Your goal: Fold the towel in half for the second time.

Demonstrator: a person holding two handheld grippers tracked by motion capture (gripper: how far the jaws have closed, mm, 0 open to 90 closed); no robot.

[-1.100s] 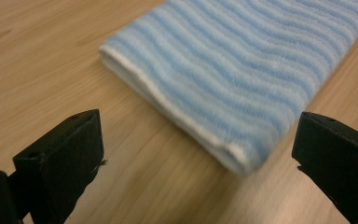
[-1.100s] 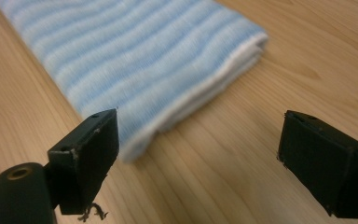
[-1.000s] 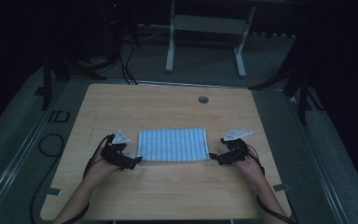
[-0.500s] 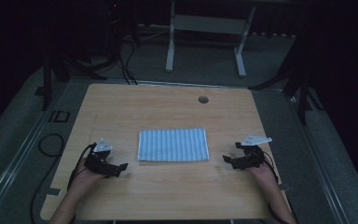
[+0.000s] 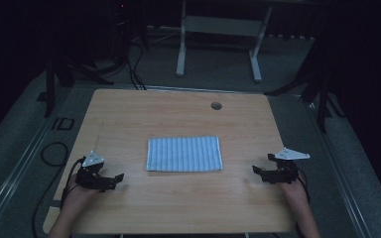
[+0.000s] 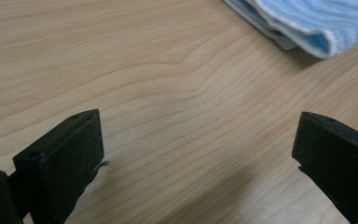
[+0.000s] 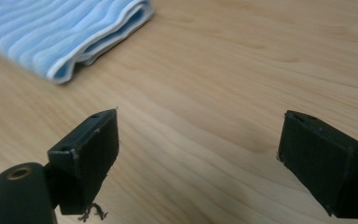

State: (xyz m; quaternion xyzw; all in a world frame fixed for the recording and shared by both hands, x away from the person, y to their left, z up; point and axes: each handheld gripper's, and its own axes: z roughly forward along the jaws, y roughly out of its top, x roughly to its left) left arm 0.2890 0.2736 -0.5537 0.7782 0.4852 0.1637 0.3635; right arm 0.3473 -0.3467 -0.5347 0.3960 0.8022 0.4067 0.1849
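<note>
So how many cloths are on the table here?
1: a folded blue striped cloth lies flat mid-table, between the left gripper and right gripper, touching neither.

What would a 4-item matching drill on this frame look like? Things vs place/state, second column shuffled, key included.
Column 1
1. cloth
2. left claw
3. right claw
4. hole

Column 2
A. open, near the table's right edge
B. in the tabletop, far side, beyond the cloth
C. folded flat, mid-table, between the claws
D. open, near the table's left edge

Pairs: 1-C, 2-D, 3-A, 4-B
</note>
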